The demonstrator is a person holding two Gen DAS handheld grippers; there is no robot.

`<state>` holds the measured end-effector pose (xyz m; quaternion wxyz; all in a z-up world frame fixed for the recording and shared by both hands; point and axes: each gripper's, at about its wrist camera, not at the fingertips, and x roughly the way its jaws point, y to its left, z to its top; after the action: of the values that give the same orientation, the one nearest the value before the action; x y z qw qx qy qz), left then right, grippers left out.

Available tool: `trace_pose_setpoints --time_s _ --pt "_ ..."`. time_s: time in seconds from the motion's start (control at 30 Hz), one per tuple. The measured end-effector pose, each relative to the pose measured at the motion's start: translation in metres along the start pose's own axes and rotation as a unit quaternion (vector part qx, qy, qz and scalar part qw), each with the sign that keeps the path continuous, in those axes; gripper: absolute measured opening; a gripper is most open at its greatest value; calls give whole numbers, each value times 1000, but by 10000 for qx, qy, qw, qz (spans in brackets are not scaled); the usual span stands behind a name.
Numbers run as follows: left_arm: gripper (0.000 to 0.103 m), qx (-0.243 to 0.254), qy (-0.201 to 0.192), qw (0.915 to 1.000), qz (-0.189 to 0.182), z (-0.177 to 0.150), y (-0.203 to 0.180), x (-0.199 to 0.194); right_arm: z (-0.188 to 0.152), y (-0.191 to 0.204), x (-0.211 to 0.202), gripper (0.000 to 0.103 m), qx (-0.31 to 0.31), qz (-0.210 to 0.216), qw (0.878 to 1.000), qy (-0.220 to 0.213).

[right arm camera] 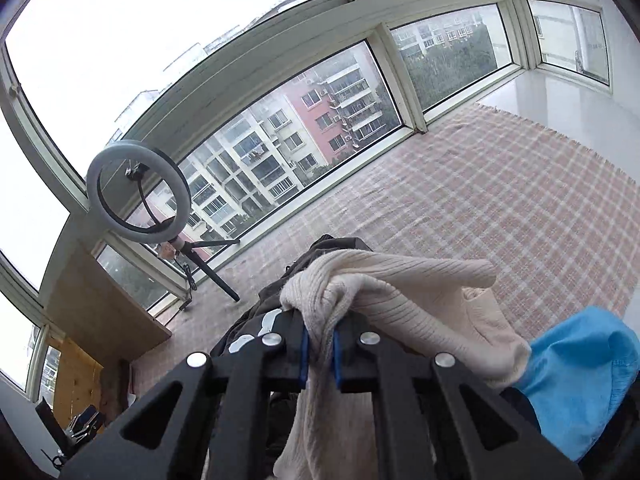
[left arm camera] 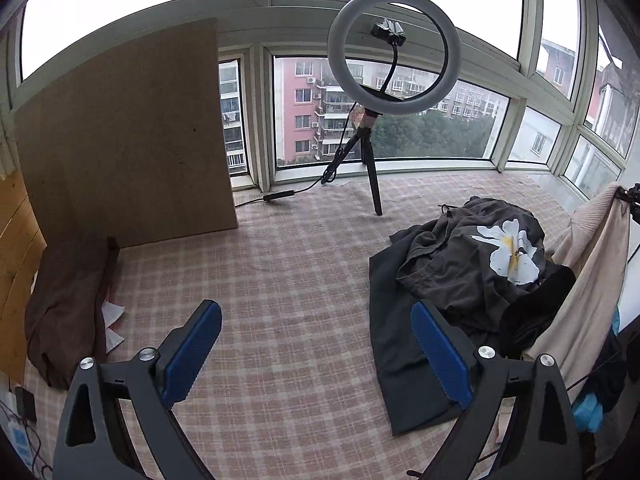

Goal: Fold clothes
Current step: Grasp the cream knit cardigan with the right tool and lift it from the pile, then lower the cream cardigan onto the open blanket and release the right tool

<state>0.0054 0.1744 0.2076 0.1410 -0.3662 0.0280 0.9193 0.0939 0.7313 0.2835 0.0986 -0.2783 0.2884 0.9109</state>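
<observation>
Left wrist view: the left gripper (left arm camera: 316,354) hovers over the checked cloth (left arm camera: 280,272), jaws wide apart and holding nothing. A dark pile (left arm camera: 468,272) lies to its right. The sweater (left arm camera: 592,280) hangs at the right edge, long axis running downward.

Right wrist view: the right gripper (right arm camera: 319,354) is clamped on a bunched fold of the sweater (right arm camera: 400,292), which drapes down below the jaws. A blue garment (right arm camera: 580,380) lies to the right.

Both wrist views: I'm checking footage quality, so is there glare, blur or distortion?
Left wrist: sky panes blown out white, window frame bowed by fisheye, plaid cloth evenly lit. Right wrist: same white sky, horizon tilted, sweater sharp.
</observation>
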Motion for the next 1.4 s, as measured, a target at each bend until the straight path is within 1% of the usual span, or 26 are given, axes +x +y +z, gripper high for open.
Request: trace_pose_setpoints --time_s 0.03,0.1,0.2,0.27,0.37,0.47,0.53,0.63,0.67,0.7,0.77,0.8,0.87,0.9,0.97,1.0,1.03,1.1,1.2,1.23,1.33,1.4 --pt "96 -7 -72 10000 -18 3 6 -6 8 18 -13 8 -80 92 9997 -202" --pt "96 -25 -223 9997 -47 8 19 -19 21 56 -35 8 -246 175 9984 -469" --pt "96 -52 -461 9989 -66 15 42 -41 33 116 -68 8 -498 565 9944 -741" --pt "96 -68 -650 9979 -16 18 61 -59 34 159 -90 8 -758 793 9898 -914" --pt "96 -140 -919 9956 112 19 95 -86 26 231 -114 8 -1159 1198 9806 -1029" --pt "96 -245 -1165 9926 257 18 131 -113 11 306 -127 8 -1566 1651 9688 -981" --pt "96 -325 -1268 9907 362 12 156 -129 -6 355 -126 8 -1840 1899 9603 -889" --pt "96 -442 -1361 9883 530 1 193 -150 -40 425 -104 8 -2106 2265 9495 -522" --pt "96 -459 -1345 9880 602 -4 203 -152 -57 440 -91 9 -2195 2287 9480 -289" --pt "96 -476 -1329 9877 675 -9 214 -155 -79 445 -71 13 -2283 2183 9488 84" --pt "96 -503 -1210 9883 784 -20 232 -155 -123 456 -30 19 -2450 1965 9458 827" --pt "96 -514 -1114 9893 790 -25 240 -152 -145 462 -9 20 -2527 1852 9421 1198" --pt "96 -529 -907 9914 781 -35 252 -143 -189 472 32 20 -2670 1616 9302 1932" --pt "96 -535 -800 9924 771 -40 256 -138 -206 468 47 20 -2636 1523 9278 2155" --pt "96 -545 -581 9940 743 -49 264 -127 -227 436 64 22 -2333 1389 9362 2232" --pt "96 -549 -460 9949 713 -54 264 -121 -238 418 71 29 -2211 1289 9403 2244" --pt "96 -553 -343 9955 692 -58 264 -114 -248 401 78 40 -2088 1189 9441 2255" --pt "96 -559 -163 9960 677 -66 259 -101 -269 378 101 46 -1862 1068 9466 2406" --pt "96 -650 1 9956 669 -78 253 -90 -301 349 139 46 -1531 932 9459 2704" --pt "96 -742 61 9949 681 -82 253 -88 -312 344 152 46 -1519 880 9451 2757" --pt "95 -1024 238 9924 642 -91 254 -83 -329 354 198 46 -1651 705 9428 2809" --pt "88 -1091 368 9906 732 -97 254 -82 -331 360 231 46 -1550 668 9439 2840"
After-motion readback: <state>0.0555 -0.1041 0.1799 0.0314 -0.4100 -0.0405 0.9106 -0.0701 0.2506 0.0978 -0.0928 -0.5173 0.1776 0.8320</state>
